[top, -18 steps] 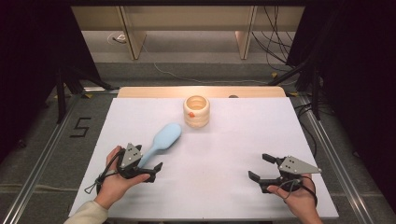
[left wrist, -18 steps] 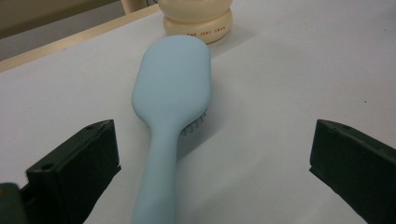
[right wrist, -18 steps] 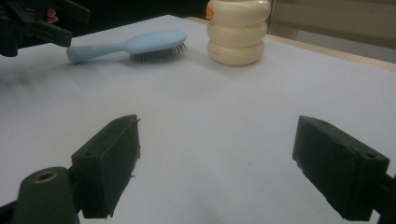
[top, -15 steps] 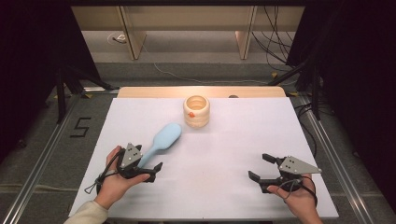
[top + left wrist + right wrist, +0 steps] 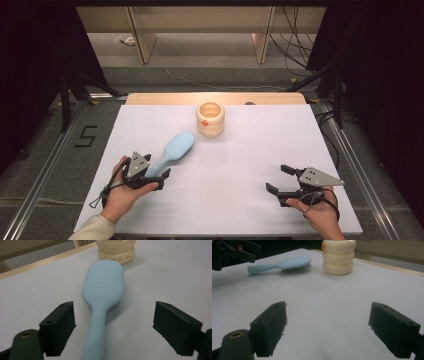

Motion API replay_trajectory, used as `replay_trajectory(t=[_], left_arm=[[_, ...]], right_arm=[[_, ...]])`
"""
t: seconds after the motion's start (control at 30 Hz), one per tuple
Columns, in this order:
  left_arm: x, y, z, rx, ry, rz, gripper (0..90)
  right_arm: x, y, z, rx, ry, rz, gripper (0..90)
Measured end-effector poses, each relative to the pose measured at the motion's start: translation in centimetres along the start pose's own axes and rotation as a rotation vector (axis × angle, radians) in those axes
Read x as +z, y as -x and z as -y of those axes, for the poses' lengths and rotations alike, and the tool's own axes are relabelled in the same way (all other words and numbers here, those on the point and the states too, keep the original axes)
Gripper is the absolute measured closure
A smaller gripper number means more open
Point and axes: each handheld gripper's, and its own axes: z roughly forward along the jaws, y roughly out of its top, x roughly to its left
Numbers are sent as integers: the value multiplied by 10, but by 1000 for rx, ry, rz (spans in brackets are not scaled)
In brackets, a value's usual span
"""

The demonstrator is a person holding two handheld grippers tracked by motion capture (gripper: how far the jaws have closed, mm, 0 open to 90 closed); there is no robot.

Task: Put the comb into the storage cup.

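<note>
- High view, nearest edge: the person's left hand point(image 5: 119, 196) and right hand point(image 5: 320, 216) come in from the bottom, each holding a black two-jaw gripper over the white tabletop point(image 5: 240, 165).
- At the near right, the right gripper point(image 5: 278, 179) has its jaws standing wide apart with nothing between them; in the right gripper view the bare white surface lies between the two black pads point(image 5: 270, 326).
- At the near left, the left gripper point(image 5: 159, 175) sits at the end of the handle of a light blue plastic hairbrush point(image 5: 172, 151).
- In the left gripper view the brush handle point(image 5: 96, 335) runs up between the open jaws; neither pad point(image 5: 60, 326) presses on it, with a visible gap on each side, wider on the view's right.
- The hairbrush lies flat on the table, bristles down, its oval head pointing away from the person toward the table's middle; grey bristles show under the head in the right gripper view point(image 5: 295, 269).
- Farther back, just beyond the brush head and apart from it, stands a cream-coloured ringed holder point(image 5: 210, 119) with an open top and a small orange mark on its side.
- Behind it runs the bare wooden far edge of the table point(image 5: 165, 98).
</note>
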Motion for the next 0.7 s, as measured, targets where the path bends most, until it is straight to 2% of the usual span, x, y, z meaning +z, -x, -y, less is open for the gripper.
replay_trajectory(t=[0.07,0.17,0.27,0.33,0.37,0.47,0.6,0.63,0.67,0.7], left_arm=[[-1,-2,-1,-7,-3,-28,256],[-3,-7,-1,-36,13,-29,434],[-4,-11,-5,-36,20,-71,563],[-4,-15,-7,-1,-11,-112,671],[-4,-16,-7,4,-30,-128,726],[1,-22,-6,-19,-81,-134,870],[9,-30,-3,-26,-176,-147,895],[9,-30,-3,-26,-176,-147,895],[13,-34,-1,-44,-217,-153,896],[14,-36,-1,-48,-234,-154,896]], right_arm=[[0,0,0,2,0,-1,160],[1,0,0,6,-1,0,160],[1,1,1,7,-2,-1,160],[2,0,1,10,-2,0,161],[2,0,1,8,-3,-1,160],[3,0,1,7,-5,-3,161],[4,0,1,9,-6,0,161],[4,0,2,8,-8,-2,161],[4,0,2,7,-8,-2,161],[4,0,2,6,-9,-3,161]])
